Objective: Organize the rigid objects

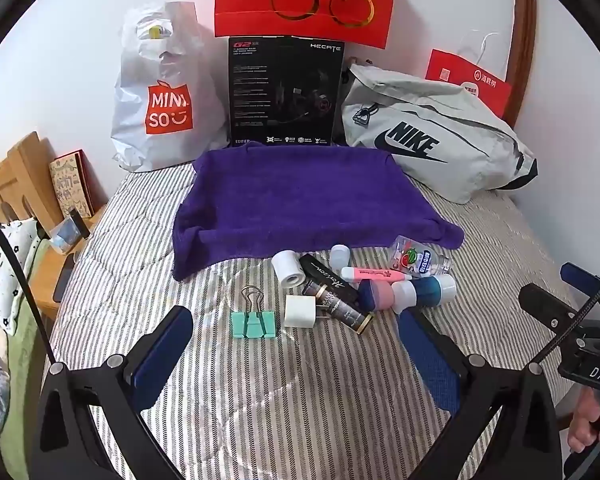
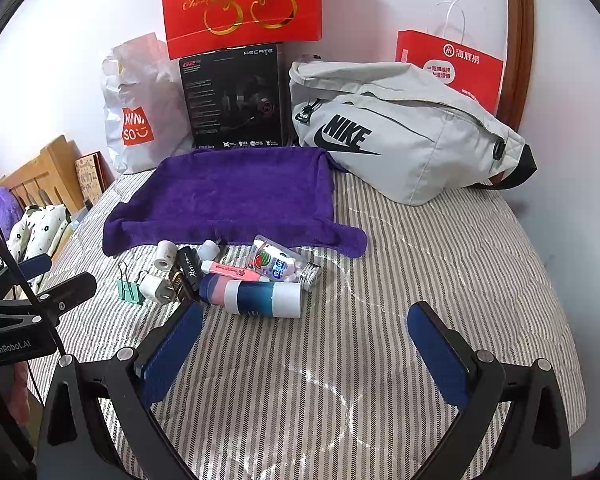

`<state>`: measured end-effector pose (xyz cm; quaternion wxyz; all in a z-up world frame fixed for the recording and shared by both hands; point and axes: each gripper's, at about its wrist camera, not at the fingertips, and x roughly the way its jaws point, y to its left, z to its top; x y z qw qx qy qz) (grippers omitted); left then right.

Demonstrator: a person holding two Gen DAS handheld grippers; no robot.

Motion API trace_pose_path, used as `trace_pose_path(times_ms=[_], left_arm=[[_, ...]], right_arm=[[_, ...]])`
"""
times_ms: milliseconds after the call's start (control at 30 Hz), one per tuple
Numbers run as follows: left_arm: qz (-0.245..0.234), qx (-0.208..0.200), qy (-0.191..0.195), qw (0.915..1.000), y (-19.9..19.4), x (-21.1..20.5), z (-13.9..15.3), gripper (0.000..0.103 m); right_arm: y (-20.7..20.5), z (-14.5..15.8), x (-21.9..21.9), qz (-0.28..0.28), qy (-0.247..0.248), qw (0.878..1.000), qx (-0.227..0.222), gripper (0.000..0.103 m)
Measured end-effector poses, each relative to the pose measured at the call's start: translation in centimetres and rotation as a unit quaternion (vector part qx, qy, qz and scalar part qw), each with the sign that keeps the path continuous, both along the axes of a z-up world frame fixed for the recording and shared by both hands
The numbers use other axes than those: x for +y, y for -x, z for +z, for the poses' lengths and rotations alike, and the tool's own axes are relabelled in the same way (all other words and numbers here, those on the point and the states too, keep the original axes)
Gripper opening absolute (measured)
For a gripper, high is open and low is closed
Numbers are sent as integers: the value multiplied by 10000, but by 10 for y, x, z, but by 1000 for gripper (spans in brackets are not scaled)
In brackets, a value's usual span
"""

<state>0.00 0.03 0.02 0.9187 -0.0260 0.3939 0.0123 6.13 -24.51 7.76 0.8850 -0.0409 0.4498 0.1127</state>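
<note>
Both tongs wide, nothing between them: left gripper (image 1: 296, 324) and right gripper (image 2: 306, 326) hover over my striped bedcover (image 2: 420, 264). Small items cluster just in front of the purple towel (image 1: 300, 196): green binder clip (image 1: 254, 320), white charger plug (image 1: 299, 311), white roll (image 1: 287, 270), black tube (image 1: 332, 284), pink highlighter (image 1: 374, 273), clear bottle (image 1: 422, 258), blue-pink bottle (image 2: 256, 294).

A cluster of small items (image 1: 340, 292) lies on the bed (image 1: 260, 392) just before the towel (image 1: 300, 204).
</note>
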Motion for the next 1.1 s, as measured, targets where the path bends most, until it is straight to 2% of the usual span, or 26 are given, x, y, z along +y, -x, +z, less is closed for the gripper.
trace_pose_path(times_ms=[600, 633, 700, 900, 1100], left_arm=[[20, -57, -47, 10000, 3, 13, 6, 103], [38, 5, 132, 9999, 3, 6, 1, 103], [51, 0, 104, 9999, 3, 6, 0, 103], [80, -11, 429, 9990, 2, 9, -2, 103], [89, -178, 124, 9997, 3, 11, -3, 103]], right_arm=[[1, 4, -1, -12, 2, 10000, -50, 101], [1, 4, -2, -18, 0, 10000, -52, 101], [1, 4, -2, -12, -8, 10000, -46, 101], [1, 3, -2, 0, 27, 10000, -31, 101], [2, 1, -1, 8, 49, 10000, -1, 101]])
